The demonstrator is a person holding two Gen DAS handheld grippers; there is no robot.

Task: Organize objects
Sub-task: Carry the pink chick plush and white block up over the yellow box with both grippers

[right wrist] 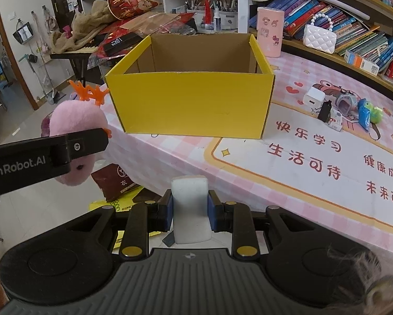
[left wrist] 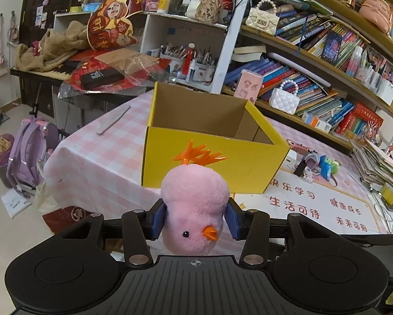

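Observation:
My left gripper [left wrist: 195,221] is shut on a pink plush chick [left wrist: 195,207] with an orange crest and beak, held upside down in front of the open yellow cardboard box [left wrist: 212,160]. In the right wrist view the same chick [right wrist: 75,123] hangs to the left of the box [right wrist: 191,102], off the table's edge, partly hidden by the left gripper's black finger [right wrist: 89,144]. My right gripper [right wrist: 189,212] is shut on a white rectangular block [right wrist: 189,207], held near the table's front edge. The box looks empty inside.
On the pink checked tablecloth [right wrist: 288,173], right of the box, lie a white charger [right wrist: 313,98], a blue-and-green toy [right wrist: 369,111] and other small items. A pink case [right wrist: 269,31] stands behind the box. Bookshelves [left wrist: 327,60] line the right; a purple backpack [left wrist: 31,152] sits on the floor.

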